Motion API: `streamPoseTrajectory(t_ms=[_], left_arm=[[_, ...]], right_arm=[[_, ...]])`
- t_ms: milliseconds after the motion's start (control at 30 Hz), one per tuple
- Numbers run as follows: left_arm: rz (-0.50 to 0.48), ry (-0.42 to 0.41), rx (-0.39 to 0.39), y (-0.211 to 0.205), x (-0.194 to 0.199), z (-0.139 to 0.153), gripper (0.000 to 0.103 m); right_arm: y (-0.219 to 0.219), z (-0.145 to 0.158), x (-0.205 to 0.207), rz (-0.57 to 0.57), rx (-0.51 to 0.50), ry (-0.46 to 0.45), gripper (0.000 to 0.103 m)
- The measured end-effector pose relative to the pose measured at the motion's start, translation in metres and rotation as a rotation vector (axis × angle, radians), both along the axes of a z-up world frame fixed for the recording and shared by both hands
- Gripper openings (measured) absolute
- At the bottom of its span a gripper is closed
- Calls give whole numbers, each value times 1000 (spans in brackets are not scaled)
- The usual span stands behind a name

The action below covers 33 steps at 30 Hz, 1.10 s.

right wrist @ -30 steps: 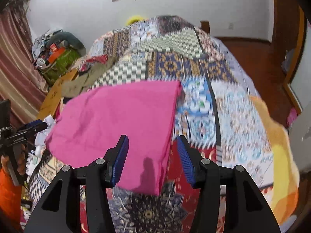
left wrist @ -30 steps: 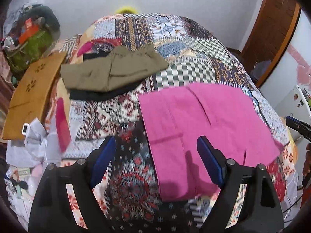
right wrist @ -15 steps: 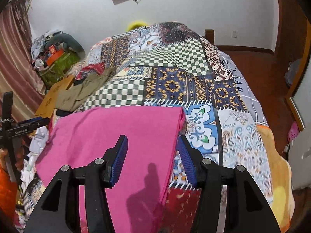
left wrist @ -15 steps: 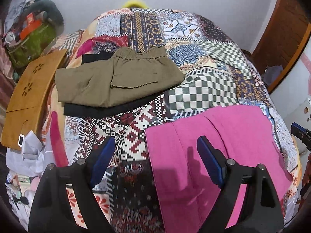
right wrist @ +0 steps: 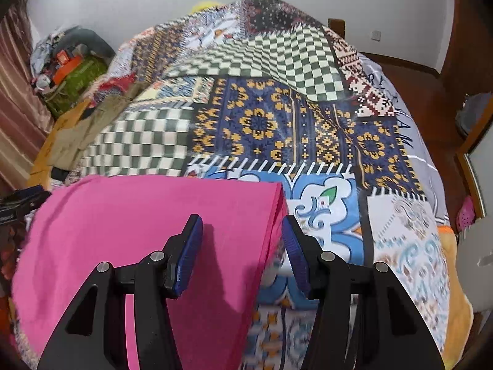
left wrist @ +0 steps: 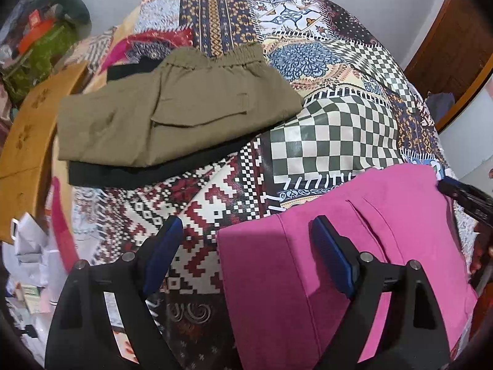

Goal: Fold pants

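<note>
Pink pants (left wrist: 354, 246) lie flat on the near side of the patchwork bedspread (left wrist: 323, 129); the left gripper (left wrist: 246, 256) straddles their left far corner, the right gripper (right wrist: 243, 256) their right edge, both jaws apart, empty.

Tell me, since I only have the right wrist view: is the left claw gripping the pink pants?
Observer: No. The left claw stands wide open over a corner of the pink pants, pads pressing nothing.
Operator: Are the olive pants at the far side folded?
Observer: Yes. The olive cargo pants lie folded, pocket flap up, elastic waistband toward the wall.
Operator: Directly on the quilt?
Observer: No, on a black garment that sticks out beneath them.
</note>
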<state>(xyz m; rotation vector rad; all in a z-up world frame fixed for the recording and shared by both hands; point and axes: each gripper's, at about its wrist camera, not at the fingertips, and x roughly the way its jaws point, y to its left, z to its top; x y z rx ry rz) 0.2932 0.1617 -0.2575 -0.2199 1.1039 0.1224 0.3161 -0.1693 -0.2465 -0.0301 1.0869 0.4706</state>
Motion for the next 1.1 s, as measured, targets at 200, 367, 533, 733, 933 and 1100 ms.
streamPoseTrajectory(t_ms=[200,367,533,733,933,1100], left_arm=[[15,7,-71,12,-3,-12,90],[23,-8,-44,15,-11,-15,91],[31,-17,62,13,-16,-13,91],[96,28,155,29,-20,-18,80],[115,-20,73,43,-33,18,77],[37,-87,79,18,-38,50,77]], right_arm=[[4,-25,20,15,64,70,49],[5,-35,23,19,101,116,37],[5,-35,23,31,56,93,28],[10,-34,22,22,-14,72,24],[21,4,21,38,-23,30,25],[24,62,0,61,59,-70,28]])
